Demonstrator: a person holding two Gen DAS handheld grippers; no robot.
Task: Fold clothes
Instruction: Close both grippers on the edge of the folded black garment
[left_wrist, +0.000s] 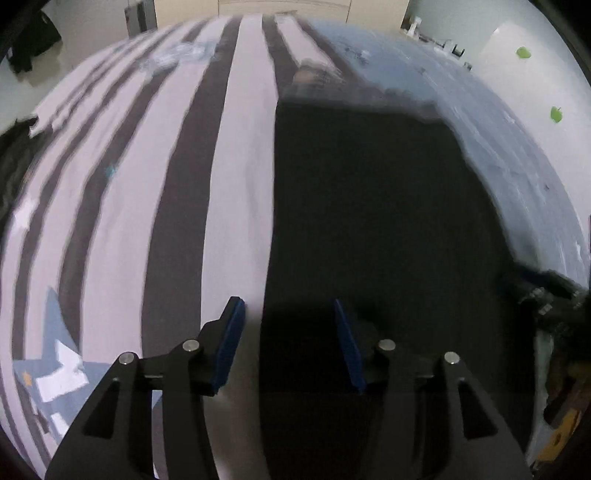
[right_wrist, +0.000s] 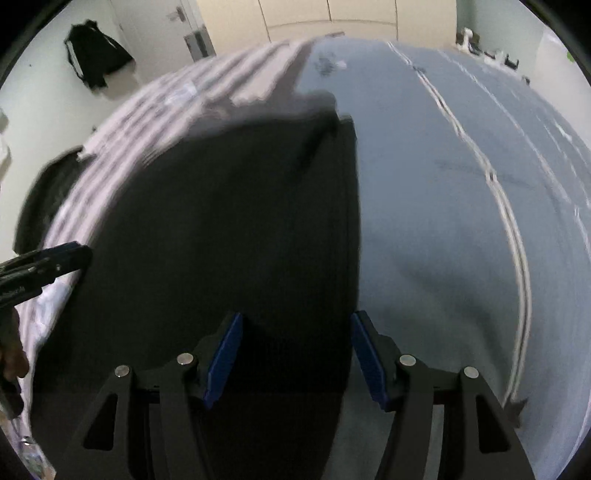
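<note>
We find a bed with striped sheet (left_wrist: 236, 184); dark garment (right_wrist: 221, 240) lies flat on it, seemingly part-folded. Left gripper (left_wrist: 288, 343) and right gripper (right_wrist: 295, 354) hover apart over the garment's near edge, holding nothing; further folds remain.

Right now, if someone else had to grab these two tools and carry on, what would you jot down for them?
Left hand-held gripper: open, holding nothing, low over the left edge of the dark garment.
Right hand-held gripper: open, holding nothing, over the garment's right edge.
The dark garment lies flat on the bed, partly on the striped cover, partly on the blue-grey sheet.
Done: it looks folded into a rough rectangle; how many folds is unclear.
Left: probably another fold, each gripper taking its own side. Another dark piece lies at the bed's left edge, possibly next.
</note>
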